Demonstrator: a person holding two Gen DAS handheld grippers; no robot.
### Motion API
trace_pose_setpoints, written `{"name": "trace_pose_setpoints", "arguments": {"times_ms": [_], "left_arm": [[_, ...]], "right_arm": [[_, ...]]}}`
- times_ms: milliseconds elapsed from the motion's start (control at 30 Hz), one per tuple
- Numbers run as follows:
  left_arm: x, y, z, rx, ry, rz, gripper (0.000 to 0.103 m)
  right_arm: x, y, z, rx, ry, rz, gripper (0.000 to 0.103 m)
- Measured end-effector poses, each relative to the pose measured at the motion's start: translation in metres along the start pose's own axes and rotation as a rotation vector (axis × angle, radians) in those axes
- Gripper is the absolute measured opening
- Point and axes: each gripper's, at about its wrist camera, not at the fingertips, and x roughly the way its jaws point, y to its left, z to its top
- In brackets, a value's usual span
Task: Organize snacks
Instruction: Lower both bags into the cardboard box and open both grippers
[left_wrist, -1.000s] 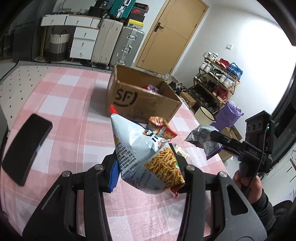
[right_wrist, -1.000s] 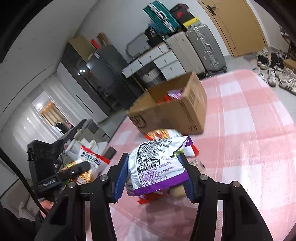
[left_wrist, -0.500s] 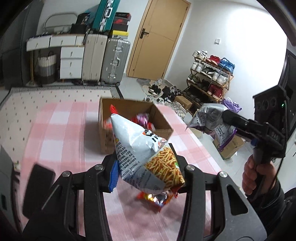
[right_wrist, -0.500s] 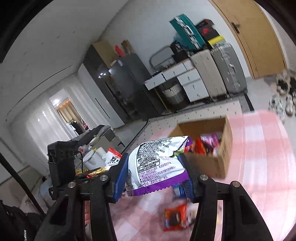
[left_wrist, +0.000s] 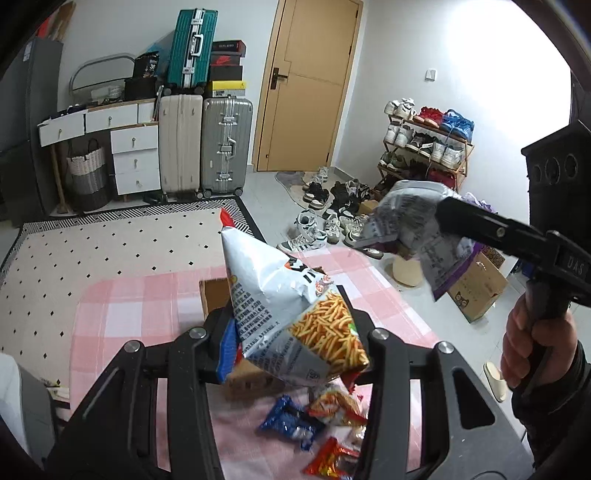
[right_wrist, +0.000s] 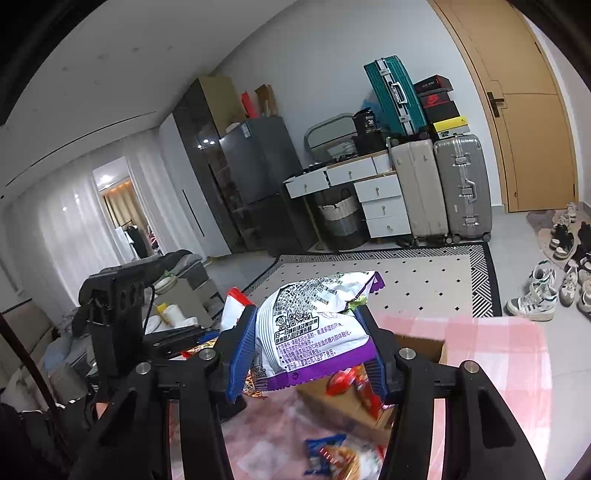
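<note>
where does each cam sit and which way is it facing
Left wrist: on the left hand-held gripper, facing the door and shoe rack over the fries-print white bag it holds; right hand shows.
Right wrist: on the right hand-held gripper, facing the fridge and drawers over its purple-edged white bag.
Shared: brown cardboard box, silver suitcase.

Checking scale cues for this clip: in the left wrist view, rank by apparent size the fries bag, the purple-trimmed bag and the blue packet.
1. fries bag, nearest the camera, so inflated
2. purple-trimmed bag
3. blue packet
</note>
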Motion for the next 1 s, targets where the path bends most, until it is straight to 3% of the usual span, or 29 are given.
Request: {"name": "trace_pose_setpoints", "arguments": {"times_ms": [233,400,767,933,1000], "left_arm": [[0.055,0.005,0.04,0.003,0.04,0.004,0.042],[0.115,0.016,0.057,-0.02,0.092,-0.007,0.042],[0.214,0.035,0.045,-0.035,0.175,-0.001,0.042],[0.238,0.042,0.035,-0.056,0.204,0.001,0.043],[0.245,0.045,0.034,-0.051,0.213,0.013,0.049]], "right_arm": [[0.047,-0.022,0.023,-0.027,0.025,-0.074,0.052],[0.077,-0.037,0.028,-0.048,0.054,-0.1,0.052],[0.137,-0.079,-0.005,-0.059,0.144,-0.188,0.053],[0.154,-0.087,-0.013,-0.086,0.164,-0.215,0.054],[0.161,-0.089,-0.016,-0.09,0.177,-0.213,0.055]]}}
